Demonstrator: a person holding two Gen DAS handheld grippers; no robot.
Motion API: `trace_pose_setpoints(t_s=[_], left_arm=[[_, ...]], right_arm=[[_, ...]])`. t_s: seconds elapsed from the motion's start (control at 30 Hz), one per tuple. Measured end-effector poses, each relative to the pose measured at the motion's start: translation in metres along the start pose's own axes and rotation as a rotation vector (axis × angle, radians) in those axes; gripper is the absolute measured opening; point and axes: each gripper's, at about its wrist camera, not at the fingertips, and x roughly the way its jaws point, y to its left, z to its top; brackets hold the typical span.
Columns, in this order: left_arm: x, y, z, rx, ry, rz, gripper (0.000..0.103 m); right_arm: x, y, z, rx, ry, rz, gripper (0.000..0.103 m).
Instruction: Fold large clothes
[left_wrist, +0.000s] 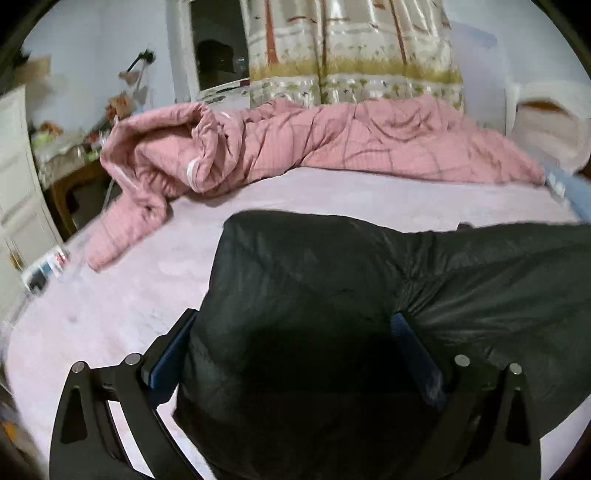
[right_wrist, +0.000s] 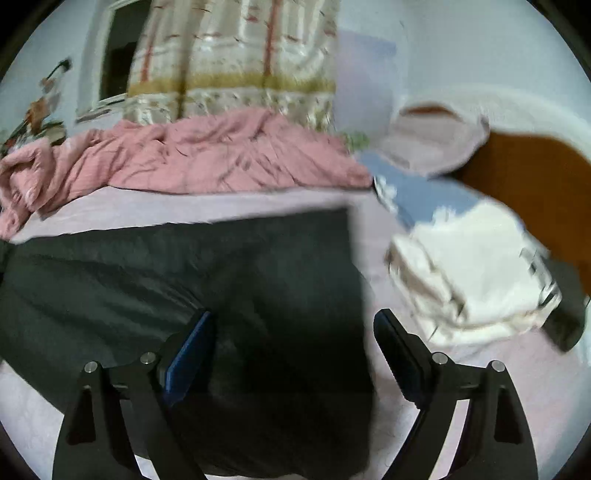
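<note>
A large black garment (left_wrist: 332, 280) lies across the pale pink bed sheet (left_wrist: 122, 302). It also shows in the right wrist view (right_wrist: 184, 266). My left gripper (left_wrist: 295, 325) stands wide open, with the garment's left end bulging up between its blue-padded fingers (left_wrist: 173, 350). My right gripper (right_wrist: 291, 325) is wide open over the garment's right end. Its left finger (right_wrist: 188, 354) lies on the black cloth and its right finger (right_wrist: 399, 354) is over the sheet just past the garment's edge.
A rumpled pink quilt (left_wrist: 295, 144) lies along the far side of the bed, below a patterned curtain (left_wrist: 351, 55). White folded clothes (right_wrist: 472, 266) and a blue item (right_wrist: 424, 195) lie to the right. A cluttered side table (left_wrist: 74, 147) stands at the left.
</note>
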Motion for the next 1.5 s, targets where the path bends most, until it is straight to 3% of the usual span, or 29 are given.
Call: trace_pose_setpoints(t_s=[0.2,0.37,0.47,0.57,0.67,0.73,0.8,0.87,0.93,1.03,1.5], left_arm=[[-0.002,0.010,-0.004,-0.039,-0.046,-0.085,0.102],[-0.013,0.018,-0.001,-0.057,-0.108,-0.067,0.103],[-0.027,0.023,0.000,-0.069,-0.169,-0.088,0.097],[-0.047,0.021,0.003,-0.073,-0.226,-0.185,0.088],[-0.073,0.010,0.005,-0.016,-0.324,-0.254,0.088],[-0.077,-0.003,0.006,0.037,-0.339,-0.254,0.088],[-0.069,-0.016,0.008,0.079,-0.315,-0.238,0.088],[-0.054,-0.024,0.008,0.100,-0.274,-0.215,0.088],[-0.035,-0.025,0.010,0.082,-0.209,-0.213,0.088],[-0.014,-0.020,0.011,0.035,-0.148,-0.207,0.088],[0.029,-0.033,0.003,0.083,0.011,-0.168,0.092]], right_arm=[[0.015,-0.040,-0.015,0.141,0.041,0.073,0.090],[0.008,-0.030,-0.018,0.103,-0.011,0.022,0.089],[-0.020,-0.021,-0.017,0.076,-0.145,0.014,0.090],[-0.061,-0.009,-0.017,0.045,-0.327,0.104,0.090],[-0.077,0.011,-0.015,-0.012,-0.393,0.203,0.090],[-0.074,0.029,-0.013,-0.054,-0.371,0.231,0.090],[-0.063,0.043,-0.007,-0.073,-0.335,0.213,0.090],[-0.049,0.048,-0.005,-0.075,-0.287,0.260,0.090],[-0.024,0.053,-0.006,-0.078,-0.171,0.284,0.090],[0.012,0.051,-0.014,-0.066,-0.067,0.238,0.089],[0.050,0.048,-0.025,-0.063,0.069,0.182,0.090]])
